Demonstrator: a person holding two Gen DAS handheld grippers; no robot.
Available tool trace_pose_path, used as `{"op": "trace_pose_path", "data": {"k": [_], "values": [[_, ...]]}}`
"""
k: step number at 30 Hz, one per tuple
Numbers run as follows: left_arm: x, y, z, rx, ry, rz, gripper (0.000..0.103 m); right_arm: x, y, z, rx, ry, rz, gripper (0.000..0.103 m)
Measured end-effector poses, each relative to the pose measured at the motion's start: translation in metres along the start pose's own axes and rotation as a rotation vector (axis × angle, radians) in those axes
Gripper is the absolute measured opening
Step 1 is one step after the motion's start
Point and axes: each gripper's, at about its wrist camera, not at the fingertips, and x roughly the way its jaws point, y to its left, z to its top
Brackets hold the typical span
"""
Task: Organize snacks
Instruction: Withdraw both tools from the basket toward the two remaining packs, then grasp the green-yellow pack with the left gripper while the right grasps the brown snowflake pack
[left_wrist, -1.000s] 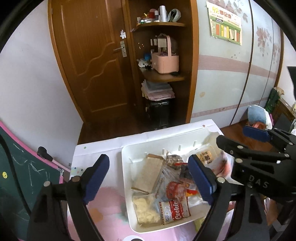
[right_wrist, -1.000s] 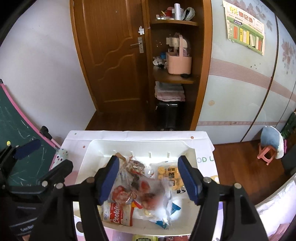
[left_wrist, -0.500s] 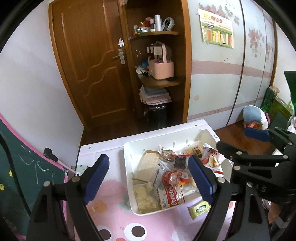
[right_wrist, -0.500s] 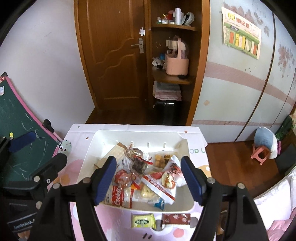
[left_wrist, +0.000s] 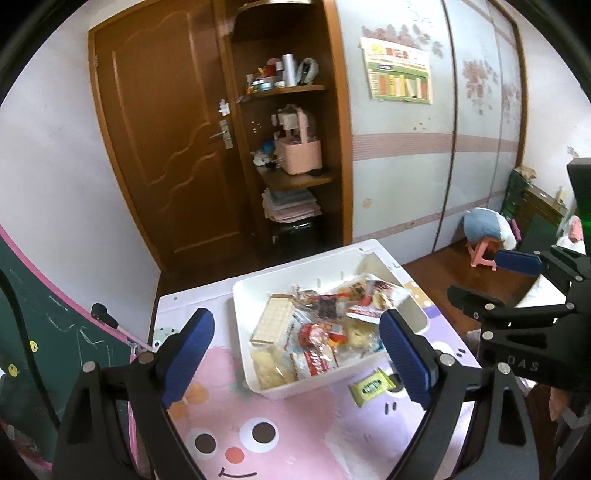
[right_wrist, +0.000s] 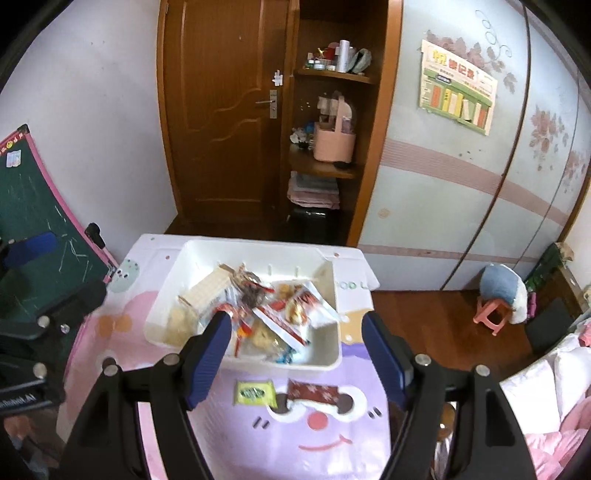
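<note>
Both hand-held grippers are hovering above the worktop (right_wrist: 207, 435) with their jaws spread apart and nothing between them: the left hand-held gripper (left_wrist: 295, 354) and the right hand-held gripper (right_wrist: 299, 354). The snacks (right_wrist: 266, 314) are lying piled in a white bin (right_wrist: 166, 295) on the pink cartoon mat. A yellow-green packet (right_wrist: 255, 392) and a red packet (right_wrist: 314, 392) are lying just outside the bin's near wall.
</note>
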Motion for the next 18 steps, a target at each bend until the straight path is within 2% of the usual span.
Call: {"op": "trace_pose_path", "data": {"k": [5, 9, 13, 18], "values": [[-0.011, -0.021, -0.013, 0.039, -0.009, -0.035, 0.092, -0.010, -0.017, -0.023, 0.003, 0.006, -0.027, 0.079], [-0.004, -0.040, -0.024, 0.067, 0.007, -0.068, 0.092, -0.003, -0.029, -0.043, 0.022, 0.033, -0.026, 0.079], [0.015, -0.055, -0.040, 0.083, 0.057, -0.106, 0.093, 0.017, -0.040, -0.063, 0.030, 0.068, -0.017, 0.079], [0.060, -0.069, -0.072, 0.111, 0.154, -0.163, 0.093, 0.055, -0.049, -0.092, 0.009, 0.123, 0.008, 0.079]]}}
